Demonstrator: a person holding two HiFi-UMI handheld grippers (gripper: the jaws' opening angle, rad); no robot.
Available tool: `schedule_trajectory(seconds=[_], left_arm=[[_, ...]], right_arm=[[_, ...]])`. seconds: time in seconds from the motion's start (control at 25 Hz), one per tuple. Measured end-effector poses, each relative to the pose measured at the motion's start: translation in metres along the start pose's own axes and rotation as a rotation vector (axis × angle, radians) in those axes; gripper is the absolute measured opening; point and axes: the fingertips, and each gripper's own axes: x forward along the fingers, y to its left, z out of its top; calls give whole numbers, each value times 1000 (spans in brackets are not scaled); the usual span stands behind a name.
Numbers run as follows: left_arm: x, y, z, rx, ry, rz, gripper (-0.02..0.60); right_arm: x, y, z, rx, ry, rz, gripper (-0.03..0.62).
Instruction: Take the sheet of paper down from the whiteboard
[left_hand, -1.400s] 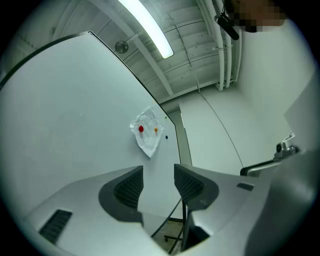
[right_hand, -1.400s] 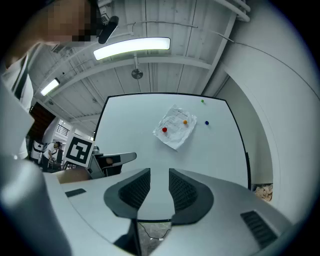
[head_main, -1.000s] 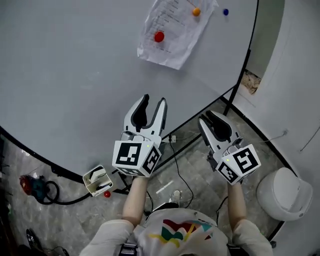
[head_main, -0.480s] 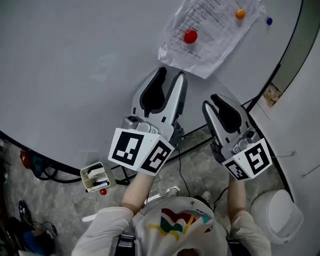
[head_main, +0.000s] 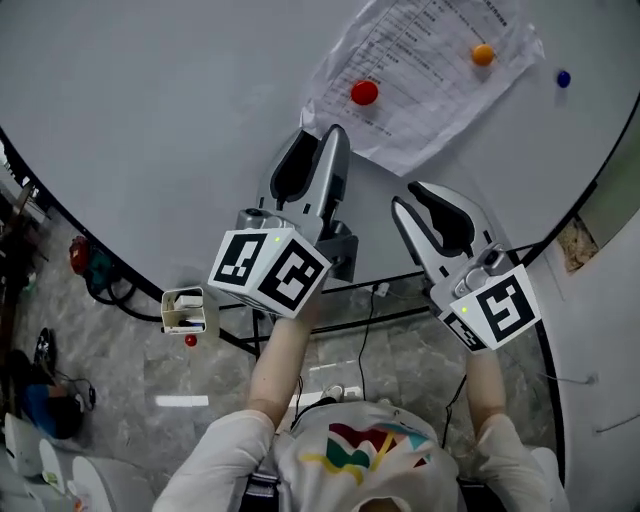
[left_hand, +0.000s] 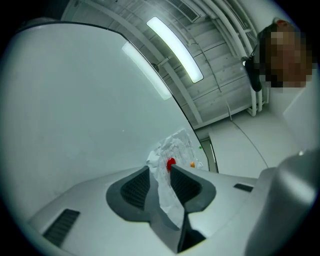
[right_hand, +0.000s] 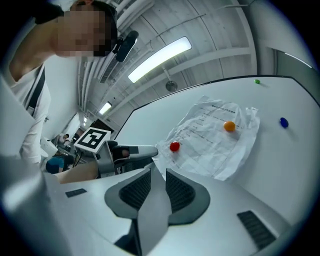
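Both your grippers have come up since a second ago, and the left gripper (head_main: 322, 135) now sits at the lower corner of the paper (head_main: 430, 70). Its jaws are closing with that corner in the gap, pads not yet pressing. The right gripper (head_main: 412, 197) has its jaws apart and holds nothing. The print on the paper is too small to read. Crumpled and white, it hangs on the whiteboard (head_main: 150, 120) under a red magnet (head_main: 364, 92) and an orange magnet (head_main: 483, 54).

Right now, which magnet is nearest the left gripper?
The red magnet, by the lower-left corner of the paper; orange magnet and blue magnet sit farther right. The left gripper is closing its jaws, paper edge in the gap, not pinched.
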Motion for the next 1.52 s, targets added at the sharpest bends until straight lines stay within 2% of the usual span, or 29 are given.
schedule_trajectory(seconds=[0.08, 0.16, 0.32, 0.52, 0.6, 0.76, 1.04, 1.28, 1.52], left_arm=[[-1, 4, 1, 31, -1, 53, 88], [-3, 4, 0, 67, 9, 81, 78], [-3, 1, 0, 113, 9, 102, 61], [-2, 4, -2, 148, 23, 105, 49], [-2, 6, -2, 155, 32, 97, 48], [0, 8, -1, 158, 36, 76, 46], [1, 9, -1, 168, 24, 62, 46], [1, 9, -1, 164, 22, 49, 46], [2, 10, -2, 160, 31, 43, 46]], right_arm=[[7, -10, 10, -54, -6, 2, 95], [18, -21, 23, -168, -5, -35, 95], [51, -34, 47, -515, 49, -129, 95], [84, -29, 59, -677, 62, -165, 95], [90, -27, 59, -684, 70, -153, 95], [93, -29, 59, -614, 62, -100, 101], [98, -31, 54, -668, 89, -98, 117], [99, -35, 53, -681, 57, -143, 118], [105, -33, 61, -704, 71, -113, 118]])
